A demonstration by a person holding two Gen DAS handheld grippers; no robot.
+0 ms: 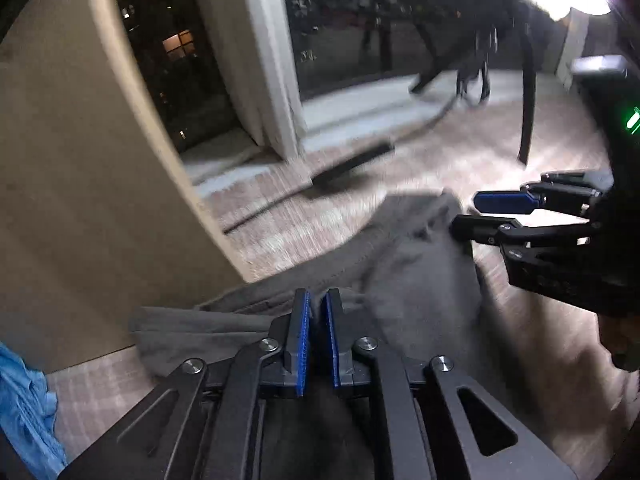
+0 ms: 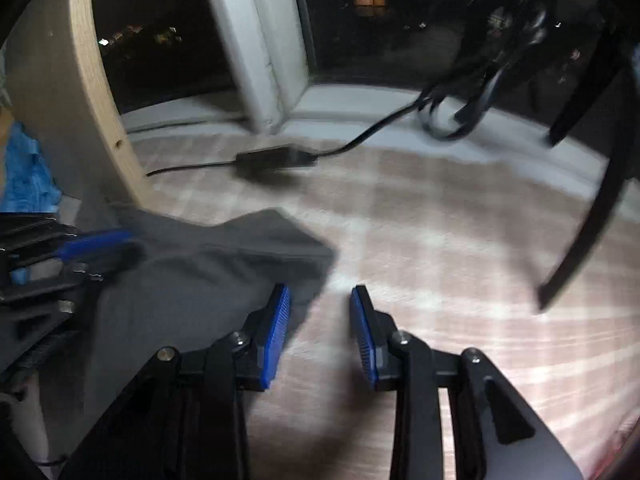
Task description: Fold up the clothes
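My left gripper (image 1: 318,308) is pinched on a fold of the grey garment (image 1: 416,276), which runs ahead and rightward over the floor (image 2: 460,248), while my right gripper (image 2: 320,300), part-open and empty, hangs just right of its free edge.

The left gripper (image 1: 318,300) is seen at the bottom centre of the left wrist view, pointed steeply downward. Its blue pads (image 1: 303,344) are brought nearly together, and grey cloth is pinched in the narrow gap between them. The right gripper (image 2: 320,294) is shown at the bottom centre of the right wrist view, also tilted downward. Its jaws are held apart, and nothing is pressed between its pads (image 2: 276,336). In the left wrist view the right gripper appears at the right edge, blurred.
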